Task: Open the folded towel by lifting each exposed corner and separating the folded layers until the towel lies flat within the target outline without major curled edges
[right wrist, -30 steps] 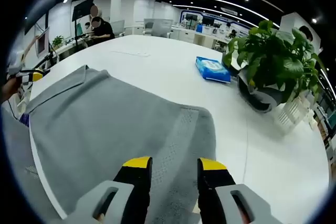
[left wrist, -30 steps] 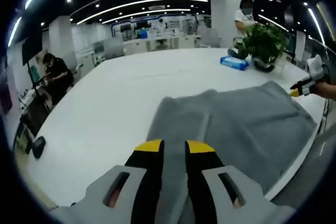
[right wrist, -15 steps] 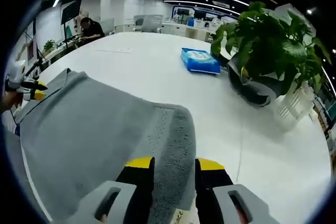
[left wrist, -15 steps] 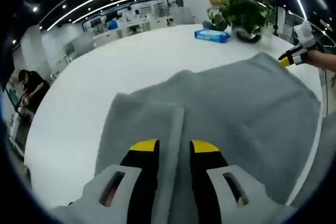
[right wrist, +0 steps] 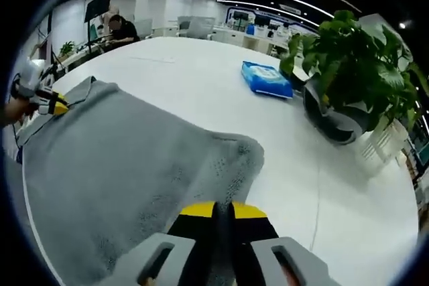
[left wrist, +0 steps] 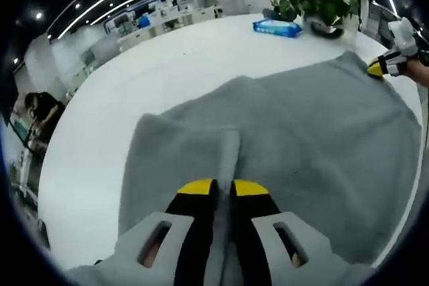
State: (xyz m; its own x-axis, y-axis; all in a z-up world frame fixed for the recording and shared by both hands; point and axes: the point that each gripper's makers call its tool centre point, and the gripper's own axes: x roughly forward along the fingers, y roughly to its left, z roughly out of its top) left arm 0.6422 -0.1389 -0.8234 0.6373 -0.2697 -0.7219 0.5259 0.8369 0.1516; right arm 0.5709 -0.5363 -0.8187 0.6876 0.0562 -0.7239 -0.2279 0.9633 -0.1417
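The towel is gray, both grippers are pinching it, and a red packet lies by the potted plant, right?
Not quite: the packet by the potted plant is blue, not red, as the right gripper view shows. The rest holds: the towel is gray, and the left gripper and right gripper each pinch it.

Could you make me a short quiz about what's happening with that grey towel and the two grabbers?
1. True or false: the left gripper has its jaws closed on the grey towel.
2. What lies on the white table beside the potted plant? A) a red cup B) a blue packet C) a book
3. Fill in: the right gripper pinches the towel at its ____ nearest the plant.

Key:
1. True; the towel's edge is caught between its yellow tips.
2. B, the blue packet.
3. Corner; the cloth bunches up just ahead of the jaws.
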